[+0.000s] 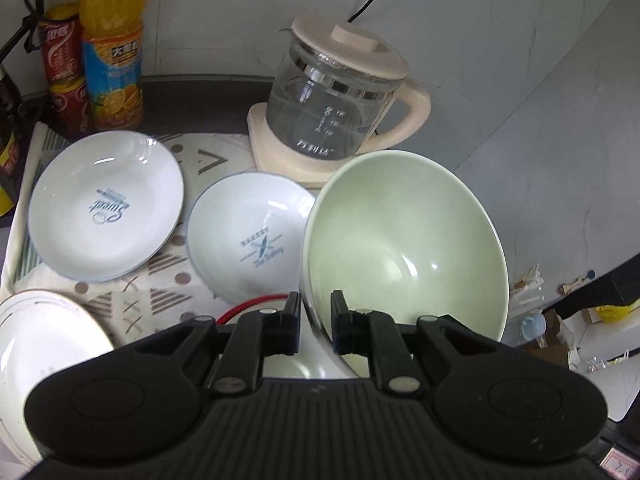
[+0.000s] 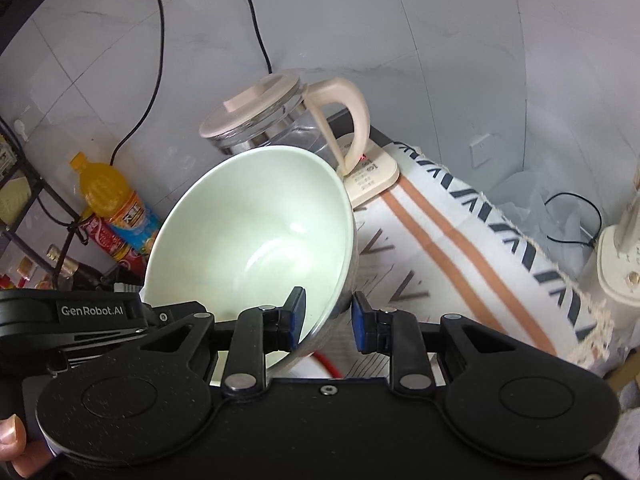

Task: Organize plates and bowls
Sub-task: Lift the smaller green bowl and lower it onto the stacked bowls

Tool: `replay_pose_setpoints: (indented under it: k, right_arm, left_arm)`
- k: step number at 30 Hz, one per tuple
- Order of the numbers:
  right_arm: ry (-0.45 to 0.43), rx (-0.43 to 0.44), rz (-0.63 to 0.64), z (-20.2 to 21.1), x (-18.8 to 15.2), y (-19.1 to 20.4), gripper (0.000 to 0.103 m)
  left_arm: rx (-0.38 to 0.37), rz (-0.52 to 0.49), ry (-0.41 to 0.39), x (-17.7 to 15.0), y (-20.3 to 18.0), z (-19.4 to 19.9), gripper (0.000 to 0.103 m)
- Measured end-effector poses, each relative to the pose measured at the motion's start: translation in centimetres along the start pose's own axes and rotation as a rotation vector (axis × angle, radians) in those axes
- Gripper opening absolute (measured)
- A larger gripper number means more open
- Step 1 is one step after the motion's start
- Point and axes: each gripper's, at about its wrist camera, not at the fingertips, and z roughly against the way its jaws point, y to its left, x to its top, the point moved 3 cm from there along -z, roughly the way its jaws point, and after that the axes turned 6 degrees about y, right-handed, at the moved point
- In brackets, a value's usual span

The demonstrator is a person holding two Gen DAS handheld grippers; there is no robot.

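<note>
A pale green bowl (image 1: 400, 240) with a shiny outer wall hangs tilted above the cloth. My left gripper (image 1: 316, 312) is shut on its near rim, one pad inside and one outside. In the right wrist view the same bowl (image 2: 256, 232) is pinched at its rim by my right gripper (image 2: 328, 316), also shut on it. Two white plates with blue print (image 1: 106, 208) (image 1: 248, 240) lie on the patterned cloth (image 1: 168, 292) below. A third white plate (image 1: 40, 352) shows at the lower left, partly hidden by the gripper.
A glass kettle with a cream lid and base (image 1: 332, 100) (image 2: 272, 120) stands just behind the bowl by the wall. An orange juice bottle (image 1: 112, 52) and red cans (image 1: 60, 52) stand at the back left. The cloth's fringed edge (image 2: 580, 300) runs along the right.
</note>
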Motion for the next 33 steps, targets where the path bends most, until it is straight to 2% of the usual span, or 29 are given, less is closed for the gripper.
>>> replay_pose_setpoints:
  k: [9, 18, 28, 33]
  right_arm:
    - [0.001, -0.036, -0.030, 1.2, -3.8, 1.7, 0.025]
    - [0.042, -0.060, -0.060, 0.8, -7.4, 2.1, 0.025]
    - [0.057, -0.061, -0.065, -0.4, -9.1, 2.4, 0.028]
    - [0.065, -0.057, -0.070, -1.3, -9.3, 2.3, 0.031]
  left_arm:
    - [-0.001, -0.021, 0.053, -2.7, 2.2, 0.5, 0.013]
    - [0.015, -0.034, 0.101, -5.4, 3.8, 0.0, 0.013]
    - [0.055, -0.063, 0.128, -6.4, 5.1, -1.6, 0.015]
    - [0.064, -0.080, 0.114, -6.3, 5.4, -1.9, 0.017]
